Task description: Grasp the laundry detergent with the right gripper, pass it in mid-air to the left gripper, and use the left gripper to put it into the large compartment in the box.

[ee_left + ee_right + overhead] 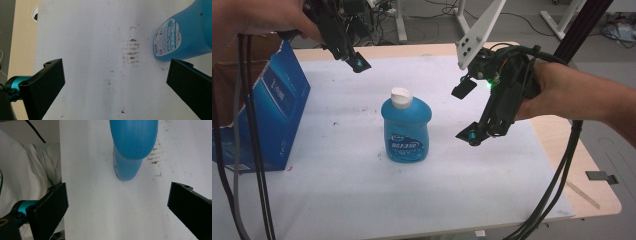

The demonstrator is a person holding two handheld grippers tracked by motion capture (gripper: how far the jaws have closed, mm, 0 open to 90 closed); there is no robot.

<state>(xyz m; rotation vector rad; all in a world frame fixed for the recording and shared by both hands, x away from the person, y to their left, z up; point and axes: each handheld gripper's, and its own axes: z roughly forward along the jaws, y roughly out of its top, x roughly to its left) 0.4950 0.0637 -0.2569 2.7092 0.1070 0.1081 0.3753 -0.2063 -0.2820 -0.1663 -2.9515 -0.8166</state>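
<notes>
We see a blue bottle (406,127) upright mid-table on the white sheet (362,190), both grippers clear of it: right gripper (468,111) spread wide beside it, left gripper (115,82) spread, apparently higher.

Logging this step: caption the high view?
Open right gripper nears upright blue bottle; left gripper raised behind it.

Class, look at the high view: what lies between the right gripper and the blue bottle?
Nothing. Between the right gripper and the blue bottle the high view shows bare white table cover; the open jaws are apart from the bottle.
</notes>
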